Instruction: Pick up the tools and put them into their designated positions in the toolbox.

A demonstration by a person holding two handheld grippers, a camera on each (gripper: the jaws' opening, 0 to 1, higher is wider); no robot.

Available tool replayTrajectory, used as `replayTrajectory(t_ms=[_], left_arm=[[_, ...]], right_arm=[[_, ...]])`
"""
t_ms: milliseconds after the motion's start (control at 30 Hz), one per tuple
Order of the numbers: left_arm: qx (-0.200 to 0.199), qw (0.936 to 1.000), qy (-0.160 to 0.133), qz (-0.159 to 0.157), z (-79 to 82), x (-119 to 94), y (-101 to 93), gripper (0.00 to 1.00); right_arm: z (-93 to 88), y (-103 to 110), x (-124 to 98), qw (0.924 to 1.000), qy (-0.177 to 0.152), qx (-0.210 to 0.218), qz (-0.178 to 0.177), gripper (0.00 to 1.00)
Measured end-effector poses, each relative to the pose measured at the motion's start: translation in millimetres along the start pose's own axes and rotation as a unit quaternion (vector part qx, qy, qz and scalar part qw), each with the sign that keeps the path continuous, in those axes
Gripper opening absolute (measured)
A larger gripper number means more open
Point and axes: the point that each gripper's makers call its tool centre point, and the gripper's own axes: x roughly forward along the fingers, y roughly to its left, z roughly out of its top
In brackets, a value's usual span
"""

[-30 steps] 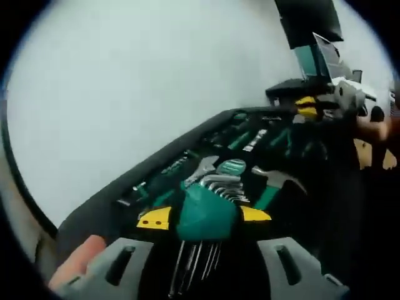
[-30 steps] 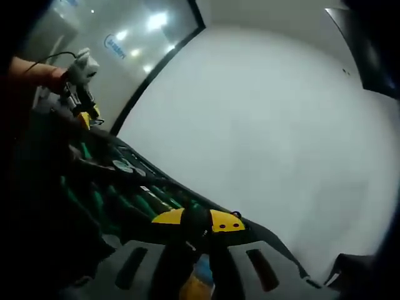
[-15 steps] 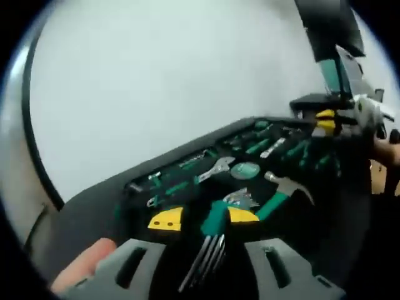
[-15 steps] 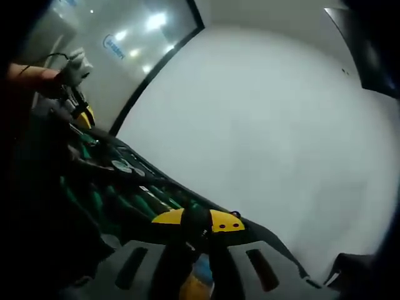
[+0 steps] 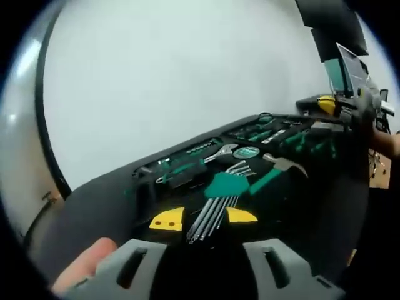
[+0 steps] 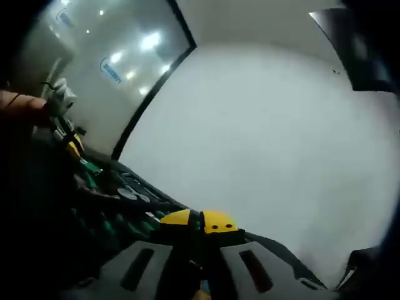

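Left claw [image 5: 203,219] spread wide over a green-holdered set of steel hex keys [image 5: 219,197] lying in the open black toolbox [image 5: 112,206]. Right claw [image 6: 201,222] pinched closed; its load cannot be made out.

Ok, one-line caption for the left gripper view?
Open left gripper over a hex key set lying in the toolbox, hammer alongside.

The right claw [image 6: 201,220] hides what it grips; the toolbox [image 6: 94,206] lies in shadow
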Motion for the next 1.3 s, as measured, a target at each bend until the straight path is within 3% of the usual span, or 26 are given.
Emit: replayTrajectory(t_ms=[67, 167, 300, 367, 433, 500, 567, 600, 633, 667, 700, 733, 867, 933, 1000, 1033, 1100, 1200, 1233, 1267, 1300], left_arm=[[-0.009, 1.0, -0.002, 0.002, -3.0, 0, 3.0, 0.16], [-0.012, 0.9999, -0.006, -0.004, -4.6, 0, 0.9, 0.14], [-0.023, 0.9995, -0.017, -0.01, -5.2, 2, -1.2, 0.13], [-0.028, 0.9992, -0.025, -0.012, -5.4, 2, -2.3, 0.13], [-0.032, 0.9989, -0.032, -0.012, -5.7, 2, -1.5, 0.13], [-0.035, 0.9987, -0.035, -0.013, -4.8, 2, -2.5, 0.13], [-0.034, 0.9987, -0.037, -0.013, -4.0, 3, -4.9, 0.13], [-0.026, 0.9988, -0.039, -0.012, -3.0, 4, -6.4, 0.13], [-0.024, 0.9989, -0.039, -0.012, -2.0, 6, -7.8, 0.12], [-0.023, 0.9972, -0.07, -0.012, 10.0, 5, -8.4, 0.12], [-0.028, 0.9985, -0.044, -0.019, 2.3, 4, -14.0, 0.12], [-0.027, 0.9986, -0.042, -0.019, 0.4, 4, -16.2, 0.12], [-0.04, 0.9976, -0.052, -0.024, 1.6, 8, -14.7, 0.12], [-0.05, 0.9971, -0.053, -0.022, -0.5, 9, -10.8, 0.12], [-0.053, 0.9967, -0.057, -0.022, -0.2, 9, -9.4, 0.13], [-0.052, 0.9967, -0.058, -0.022, 0.0, 9, -9.4, 0.13], [-0.045, 0.997, -0.061, -0.016, 0.6, 10, -6.5, 0.15], [-0.038, 0.9972, -0.063, -0.015, 1.7, 12, -7.2, 0.15], [-0.036, 0.9972, -0.065, -0.014, 2.1, 12, -7.3, 0.17], [-0.034, 0.9971, -0.067, -0.013, 2.9, 13, -6.8, 0.19], [-0.032, 0.9971, -0.068, -0.014, 2.9, 13, -7.4, 0.22]], right_arm=[[7.8, 9, 12, 0.9988, 0.015, 0.042, 0.021, 0.04], [44.0, 32, 37, 0.9909, 0.001, 0.113, 0.073, 0.0], [73.1, 78, 81, 0.9843, 0.012, 0.108, 0.139, 0.0], [81.1, 128, 109, 0.9724, 0.035, 0.105, 0.205, 0.0], [72.0, 166, 134, 0.9664, 0.057, 0.066, 0.242, 0.0], [41.3, 201, 149, 0.9541, 0.111, 0.03, 0.277, 0.0], [18.2, 218, 156, 0.9514, 0.125, 0.009, 0.281, 0.0], [5.1, 222, 155, 0.9499, 0.141, 0.005, 0.279, 0.0], [-6.4, 228, 149, 0.9451, 0.167, 0.041, 0.278, 0.0], [-11.4, 226, 149, 0.9448, 0.182, 0.054, 0.267, 0.0], [-2.7, 221, 149, 0.9439, 0.182, 0.091, 0.26, 0.0], [-2.7, 219, 146, 0.9401, 0.192, 0.1, 0.263, 0.0], [-2.1, 217, 147, 0.9435, 0.179, 0.098, 0.261, 0.0], [0.1, 213, 145, 0.9369, 0.196, 0.13, 0.258, 0.0], [16.9, 192, 156, 0.9478, 0.153, 0.169, 0.223, 0.0], [21.4, 186, 158, 0.9487, 0.148, 0.177, 0.216, 0.0], [22.2, 194, 156, 0.9425, 0.156, 0.165, 0.245, 0.0], [0.1, 209, 147, 0.942, 0.183, 0.084, 0.269, 0.0], [-8.7, 214, 143, 0.9377, 0.198, 0.077, 0.275, 0.0], [-2.2, 214, 145, 0.9424, 0.173, 0.095, 0.27, 0.0], [-5.0, 213, 143, 0.94, 0.185, 0.096, 0.27, 0.0]])
